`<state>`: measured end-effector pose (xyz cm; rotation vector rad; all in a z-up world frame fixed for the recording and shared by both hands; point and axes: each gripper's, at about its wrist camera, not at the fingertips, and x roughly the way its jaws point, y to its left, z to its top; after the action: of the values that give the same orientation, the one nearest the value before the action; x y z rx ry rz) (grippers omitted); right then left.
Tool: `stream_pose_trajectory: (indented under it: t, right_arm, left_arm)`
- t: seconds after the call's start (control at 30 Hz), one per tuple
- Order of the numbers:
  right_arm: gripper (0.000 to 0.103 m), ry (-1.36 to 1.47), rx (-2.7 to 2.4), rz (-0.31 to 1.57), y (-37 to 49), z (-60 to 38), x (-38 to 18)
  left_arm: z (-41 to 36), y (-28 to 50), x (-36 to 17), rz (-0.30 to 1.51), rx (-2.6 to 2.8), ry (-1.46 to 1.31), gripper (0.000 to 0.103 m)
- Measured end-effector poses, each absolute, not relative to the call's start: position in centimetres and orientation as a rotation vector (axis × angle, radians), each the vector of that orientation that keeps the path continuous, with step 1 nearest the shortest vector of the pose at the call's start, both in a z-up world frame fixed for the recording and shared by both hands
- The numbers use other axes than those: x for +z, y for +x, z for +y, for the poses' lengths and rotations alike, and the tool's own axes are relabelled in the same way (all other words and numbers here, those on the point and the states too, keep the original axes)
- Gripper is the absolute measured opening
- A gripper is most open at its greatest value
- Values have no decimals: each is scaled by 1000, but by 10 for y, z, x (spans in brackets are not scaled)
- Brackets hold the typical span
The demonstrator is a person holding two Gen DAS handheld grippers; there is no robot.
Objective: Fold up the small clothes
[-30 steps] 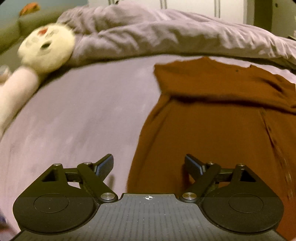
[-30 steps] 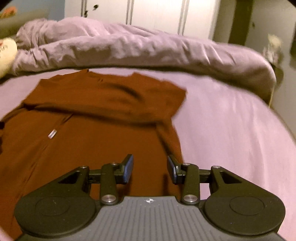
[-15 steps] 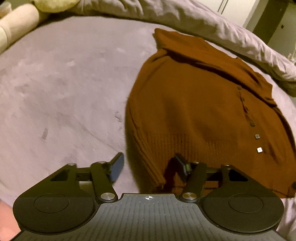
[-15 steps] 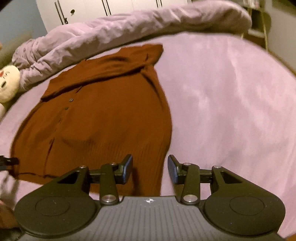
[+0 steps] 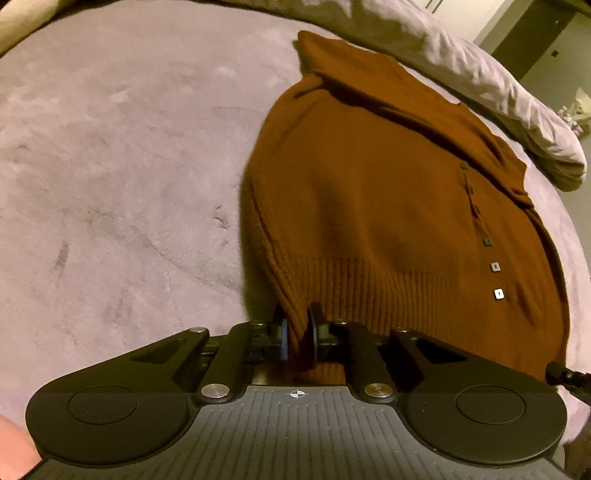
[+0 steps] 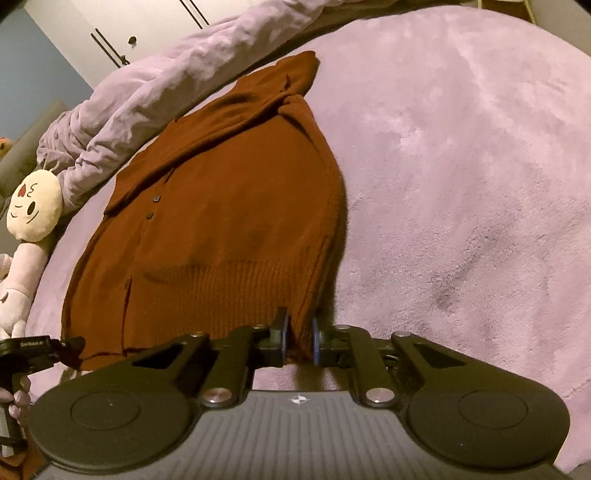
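Observation:
A rust-brown knitted cardigan [image 5: 388, 206] with small square buttons lies flat on a lilac bed cover, sleeves folded across its top. My left gripper [image 5: 297, 338] is shut on the ribbed hem at the cardigan's near left corner. My right gripper [image 6: 298, 338] is shut on the ribbed hem of the cardigan [image 6: 229, 206] at its near right corner. The left gripper also shows at the left edge of the right wrist view [image 6: 70, 349], and the tip of the right gripper at the right edge of the left wrist view [image 5: 557, 371].
A crumpled lilac duvet [image 5: 461, 70] lies along the far side of the bed beyond the cardigan. A cream plush toy [image 6: 33, 206] lies at the far left of the bed cover [image 6: 461, 184]. White wardrobe doors [image 6: 122, 33] stand behind.
Both grippers dropped from above the cardigan to its near hem corners. Both sets of jaws were open and are now closed on the ribbed hem.

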<state>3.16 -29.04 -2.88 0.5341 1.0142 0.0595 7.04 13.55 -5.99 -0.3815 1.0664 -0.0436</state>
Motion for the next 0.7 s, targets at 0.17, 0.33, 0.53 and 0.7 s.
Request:
stream_pose_trajectory:
  t: [0.17,0.33,0.53,0.7]
  right_arm:
    - [12,574,70,1055,39,-295,-32]
    - [12,589,108,1087,47,-295,-33]
    - [6,772,184,1061,65,-309,-21]
    - [5,810,212,958,98,-314,4]
  left_arm:
    - [137,75,-61,1090,-70,-370,14]
    - [138,76,-52,1097,-124,-373,8]
    - [147,84,-12,992,-186,-440,8]
    - [150,115,25,876,-202,-496,8]
